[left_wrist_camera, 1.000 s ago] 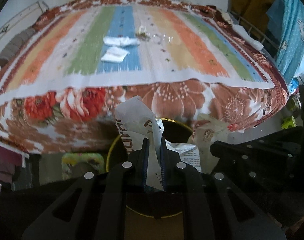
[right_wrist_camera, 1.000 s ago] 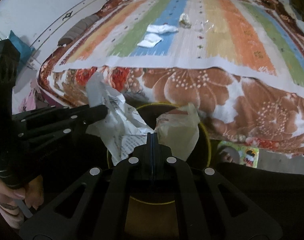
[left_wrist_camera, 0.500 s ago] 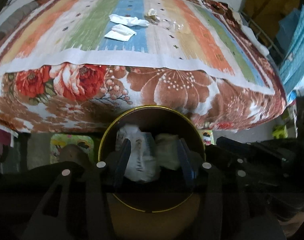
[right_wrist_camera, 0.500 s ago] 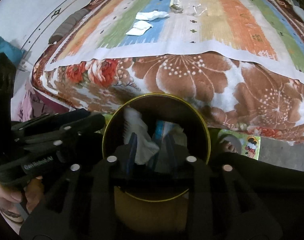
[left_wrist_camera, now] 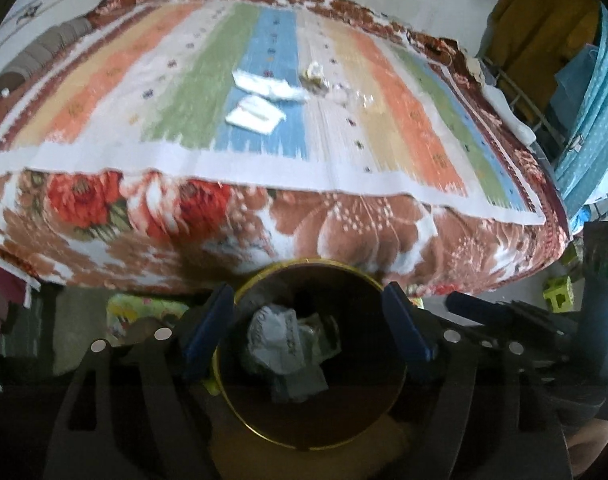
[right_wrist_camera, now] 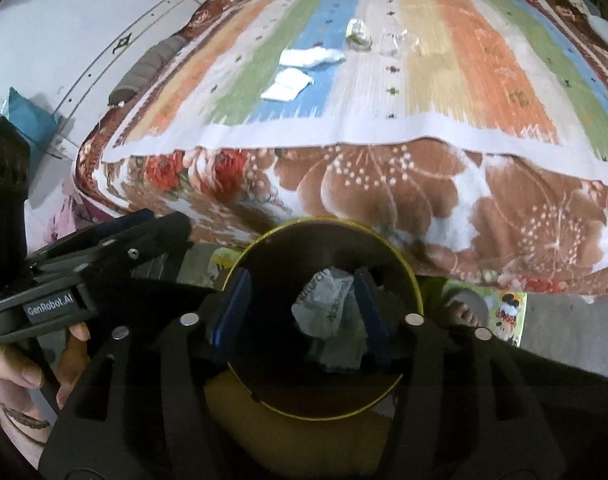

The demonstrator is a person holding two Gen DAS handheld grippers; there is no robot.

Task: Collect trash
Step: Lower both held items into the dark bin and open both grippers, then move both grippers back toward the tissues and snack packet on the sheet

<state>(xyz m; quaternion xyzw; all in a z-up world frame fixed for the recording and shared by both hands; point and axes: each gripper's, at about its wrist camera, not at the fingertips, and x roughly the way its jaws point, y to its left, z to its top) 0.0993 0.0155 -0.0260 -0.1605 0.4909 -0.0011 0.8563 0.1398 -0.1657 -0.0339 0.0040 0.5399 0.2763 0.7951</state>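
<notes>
A dark round bin with a gold rim [left_wrist_camera: 240,292] [right_wrist_camera: 413,280] stands on the floor against the bed. Crumpled paper and wrappers [left_wrist_camera: 284,344] [right_wrist_camera: 327,312] lie inside it. My left gripper [left_wrist_camera: 307,328] is open and empty above the bin mouth. My right gripper [right_wrist_camera: 300,312] is open and empty above the same bin. On the striped bedspread lie two white tissues [left_wrist_camera: 256,114] [right_wrist_camera: 288,85], [left_wrist_camera: 270,86] [right_wrist_camera: 311,56], a small crumpled wrapper [left_wrist_camera: 313,72] [right_wrist_camera: 357,34] and clear plastic [left_wrist_camera: 353,94] [right_wrist_camera: 399,42].
The bed [left_wrist_camera: 343,232] [right_wrist_camera: 383,184] with a floral blanket fills the view ahead. The left gripper's body shows in the right wrist view [right_wrist_camera: 88,264], the right one's in the left wrist view [left_wrist_camera: 543,332]. Blue fabric [left_wrist_camera: 591,120] hangs at the right. A colourful mat [right_wrist_camera: 499,312] lies on the floor.
Both grippers opened and dropped their paper trash into the bin. They have since opened wider and lifted, and the view has tipped up toward the bed.
</notes>
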